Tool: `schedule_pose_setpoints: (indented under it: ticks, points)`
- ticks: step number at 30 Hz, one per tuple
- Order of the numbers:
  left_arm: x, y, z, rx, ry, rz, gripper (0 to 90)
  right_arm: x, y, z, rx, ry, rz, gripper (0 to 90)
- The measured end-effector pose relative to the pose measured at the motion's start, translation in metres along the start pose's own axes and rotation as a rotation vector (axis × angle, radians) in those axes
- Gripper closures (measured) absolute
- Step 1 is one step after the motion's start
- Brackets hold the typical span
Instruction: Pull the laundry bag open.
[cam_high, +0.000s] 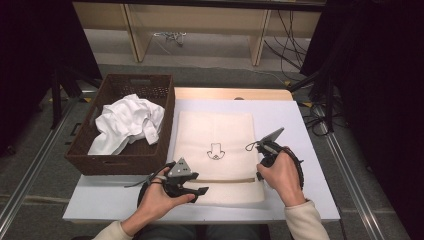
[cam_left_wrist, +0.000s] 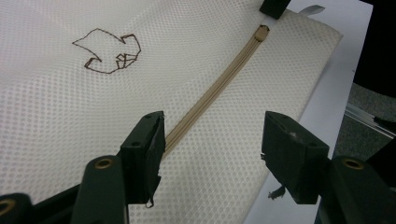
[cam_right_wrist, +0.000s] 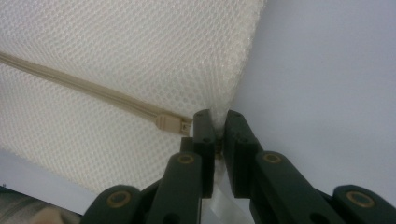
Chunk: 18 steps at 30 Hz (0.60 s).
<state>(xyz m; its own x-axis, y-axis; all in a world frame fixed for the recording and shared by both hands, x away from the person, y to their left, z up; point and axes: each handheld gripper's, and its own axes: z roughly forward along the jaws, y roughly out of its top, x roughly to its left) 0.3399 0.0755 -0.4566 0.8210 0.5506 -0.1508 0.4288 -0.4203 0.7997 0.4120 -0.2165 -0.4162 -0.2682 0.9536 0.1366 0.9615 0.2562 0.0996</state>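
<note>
The high view looks forward and down over the cream mesh laundry bag (cam_high: 215, 150) from above. Both gripper views sit close over that bag, sharing its beige zipper (cam_left_wrist: 210, 88)

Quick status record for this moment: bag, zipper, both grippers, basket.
bag: cream mesh laundry bag, flat on the white table
zipper: tan zipper near the bag's near edge; zipper pull at its right end
left gripper: open, jaws straddling the zipper
right gripper: shut on the bag's right edge, beside the pull
basket: brown wicker basket left of the bag, holding white clothing
</note>
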Motion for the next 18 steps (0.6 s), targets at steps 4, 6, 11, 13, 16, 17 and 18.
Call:
schedule_pose_setpoints:
  ticks: [4, 6, 11, 13, 16, 17, 18]
  points:
    - [-0.003, 0.006, 0.003, -0.005, -0.01, 0.013, 39.2, 0.001, 0.0, -0.002, -0.007, -0.003, -0.007, 84.9]
    - [-0.004, 0.009, 0.005, -0.014, -0.019, 0.023, 39.2, 0.004, -0.001, -0.004, -0.01, -0.005, 0.033, 84.9]
    - [-0.009, 0.016, 0.012, -0.016, -0.031, 0.059, 39.2, 0.004, -0.001, -0.006, 0.001, -0.003, 0.022, 84.9]
    - [-0.01, 0.019, 0.016, -0.016, -0.043, 0.071, 39.2, 0.003, 0.0, -0.007, 0.008, 0.009, 0.012, 84.9]
    - [-0.011, 0.023, 0.02, -0.012, -0.053, 0.09, 39.2, 0.002, 0.0, -0.007, 0.0, 0.009, -0.003, 84.9]
    - [-0.012, 0.023, 0.022, -0.019, -0.047, 0.086, 39.2, 0.002, -0.001, -0.007, -0.002, 0.01, 0.008, 84.9]
    - [-0.012, 0.025, 0.023, -0.019, -0.049, 0.092, 39.0, 0.004, -0.001, -0.007, -0.003, 0.008, 0.034, 84.9]
